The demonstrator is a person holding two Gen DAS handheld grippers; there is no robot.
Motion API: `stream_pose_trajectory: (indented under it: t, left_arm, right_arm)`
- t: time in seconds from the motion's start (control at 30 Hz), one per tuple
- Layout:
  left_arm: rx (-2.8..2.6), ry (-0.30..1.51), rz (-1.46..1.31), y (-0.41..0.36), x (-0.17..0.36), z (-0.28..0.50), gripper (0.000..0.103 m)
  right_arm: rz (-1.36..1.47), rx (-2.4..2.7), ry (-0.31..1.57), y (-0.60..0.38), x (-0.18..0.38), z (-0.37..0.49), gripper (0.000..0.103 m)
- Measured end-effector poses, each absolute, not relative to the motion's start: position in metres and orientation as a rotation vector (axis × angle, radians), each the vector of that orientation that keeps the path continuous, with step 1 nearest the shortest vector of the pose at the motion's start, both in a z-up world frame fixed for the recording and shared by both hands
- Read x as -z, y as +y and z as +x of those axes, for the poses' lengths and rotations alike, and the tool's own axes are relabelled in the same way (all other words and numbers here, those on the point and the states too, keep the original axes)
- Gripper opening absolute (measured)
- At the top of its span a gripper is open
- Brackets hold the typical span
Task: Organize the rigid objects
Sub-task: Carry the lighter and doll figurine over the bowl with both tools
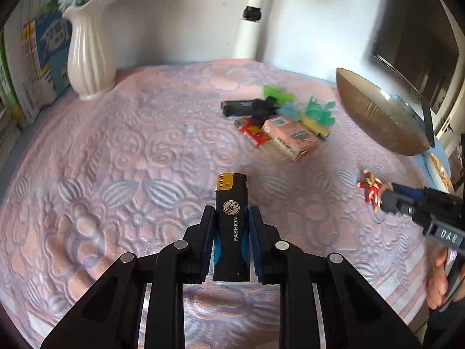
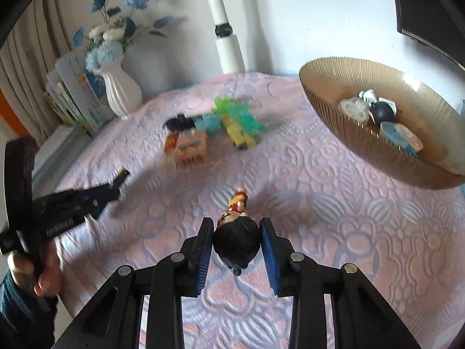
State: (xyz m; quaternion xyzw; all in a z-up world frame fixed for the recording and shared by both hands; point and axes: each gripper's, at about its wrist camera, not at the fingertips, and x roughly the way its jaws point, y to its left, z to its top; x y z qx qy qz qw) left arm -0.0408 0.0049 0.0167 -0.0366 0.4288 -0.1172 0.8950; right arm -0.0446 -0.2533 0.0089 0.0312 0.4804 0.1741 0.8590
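On the pink cloth (image 1: 116,151), each gripper pinches one thing: left gripper (image 1: 231,212) a lighter (image 1: 231,218), right gripper (image 2: 236,226) a figurine (image 2: 236,232). One bowl (image 2: 325,87) holds several small toys.

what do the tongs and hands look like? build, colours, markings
Both tongs, left tongs and right tongs, are black plastic linkages with silver round pivot pins and blue ribbed pads. The right body is lettered "DAS". Bare hand, dark sleeve. No cables visible.

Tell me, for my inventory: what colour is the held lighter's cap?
Yellow, on a black lighter; it shows best in the left wrist view.
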Motion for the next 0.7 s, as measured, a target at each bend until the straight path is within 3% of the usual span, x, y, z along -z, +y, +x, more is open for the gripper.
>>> stream_pose_trajectory:
  t: [0.17, 0.27, 0.57, 0.67, 0.7]
  left_arm:
    - [0.245, 0.887, -0.028, -0.003, -0.012, -0.033, 0.023]
    - [0.270, 0.884, -0.045, -0.003, -0.011, -0.032, 0.034]
    - [0.183, 0.871, 0.049, -0.016, -0.012, -0.037, 0.033]
    - [0.196, 0.864, 0.082, -0.022, -0.012, -0.038, 0.020]
    - [0.193, 0.860, 0.097, -0.024, -0.013, -0.039, 0.020]
  right_arm:
    - [0.068, -0.330, 1.055, -0.259, 0.006, -0.047, 0.042]
    - [0.083, -0.326, 1.053, -0.263, 0.003, -0.045, 0.044]
    - [0.040, -0.295, 1.074, -0.247, 0.006, -0.038, 0.058]
    - [-0.034, -0.268, 1.065, -0.236, 0.006, -0.040, 0.058]
    - [-0.053, -0.262, 1.062, -0.234, 0.006, -0.040, 0.045]
